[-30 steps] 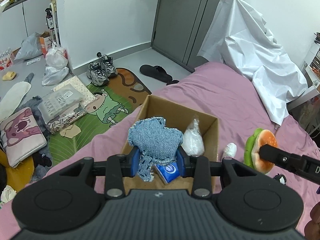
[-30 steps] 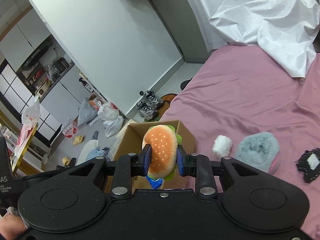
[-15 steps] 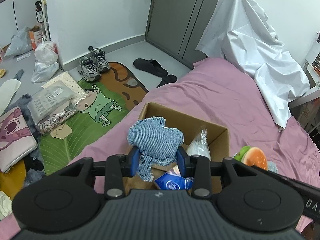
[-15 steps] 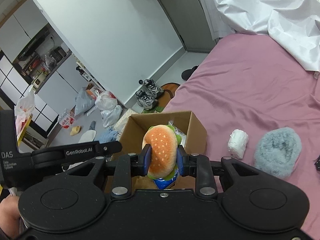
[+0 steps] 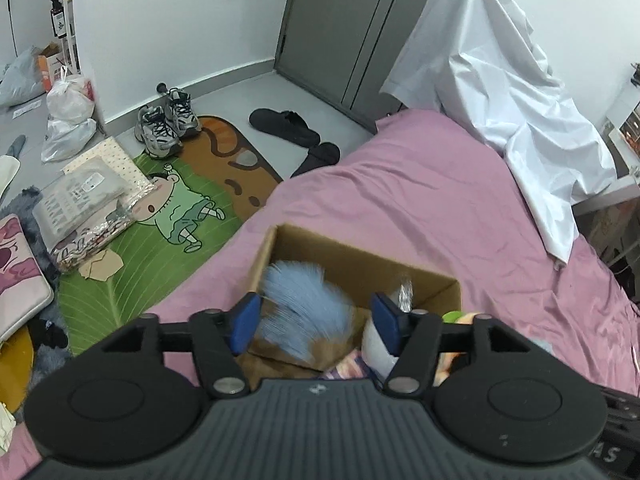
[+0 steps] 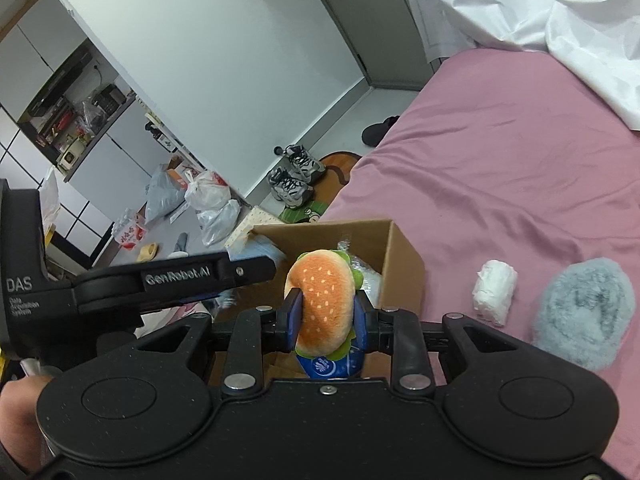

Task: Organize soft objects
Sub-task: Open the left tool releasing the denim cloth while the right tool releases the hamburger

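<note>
The left gripper (image 5: 316, 322) sits at the lower centre of its own view, pointing down over the open cardboard box (image 5: 432, 280). Its blue-padded fingers (image 5: 245, 322) stand wide apart, gripping nothing. Between and just beyond them a pale blue denim piece (image 5: 306, 308) shows as a motion-blurred smear over the box's mouth; whether it touches either pad cannot be told.

In the right wrist view, the right gripper (image 6: 326, 314) is at lower centre, its fingers narrowed and clamped on a plush hamburger (image 6: 322, 304), held upright on edge above the near part of the box (image 6: 400, 264). The left gripper's arm crosses the left of this frame.

Inside the box lie a crinkled clear plastic bag (image 6: 360, 272) toward the right wall and a blue packet (image 6: 328, 366) directly under the hamburger. The box rests on a pink bedsheet (image 6: 500, 160). At the right of that frame, on the sheet, a white rolled cloth (image 6: 494, 286) lies just beside a grey fluffy item (image 6: 584, 312).
</note>
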